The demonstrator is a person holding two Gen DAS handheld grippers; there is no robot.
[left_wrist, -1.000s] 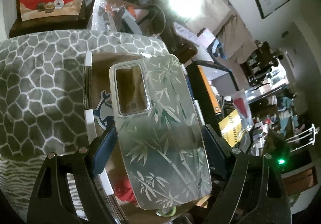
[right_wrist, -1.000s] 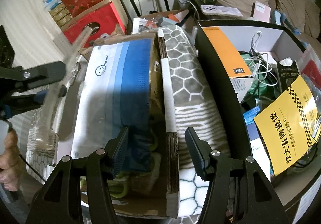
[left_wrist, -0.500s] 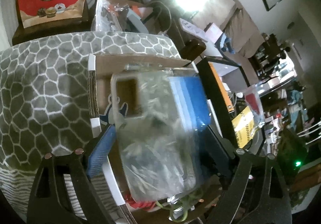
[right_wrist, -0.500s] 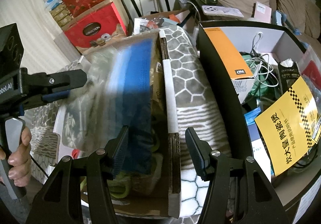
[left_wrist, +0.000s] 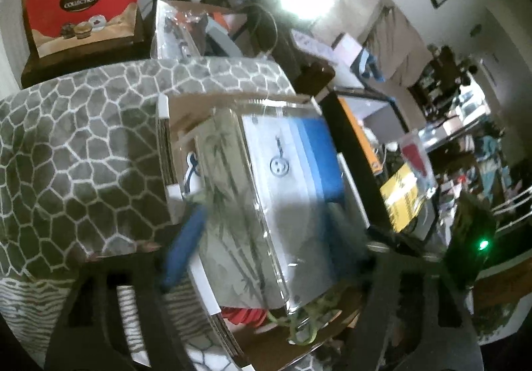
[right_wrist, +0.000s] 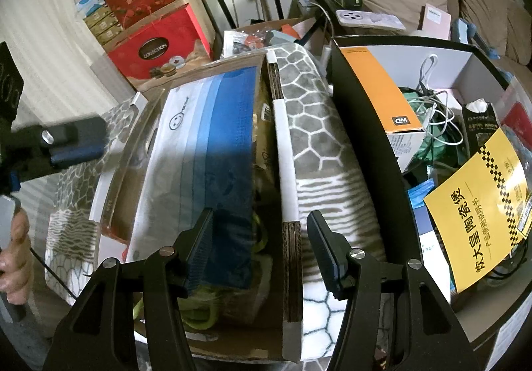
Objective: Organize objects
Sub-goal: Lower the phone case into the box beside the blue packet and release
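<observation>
While the left tongs (left_wrist: 266,248) close empty over the phone case (left_wrist: 232,204), only the right view shows the right tongs (right_wrist: 259,251) gaping.

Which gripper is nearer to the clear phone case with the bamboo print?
Left. The left gripper, jaws closing, is right over the phone case in the cardboard box. The right gripper straddles the box's far wall, beyond the blue mask pack.

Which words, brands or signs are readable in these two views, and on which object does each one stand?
"COLLECTION": on the red gift box, also clear in the left wrist view.
"WD", upside down: on the orange box.
"炊大皇 陶瓷煲": on the yellow booklet; its smaller line is too small to read.
Smiley sign: on the blue and white mask pack; the words beside it are blurred.
</observation>
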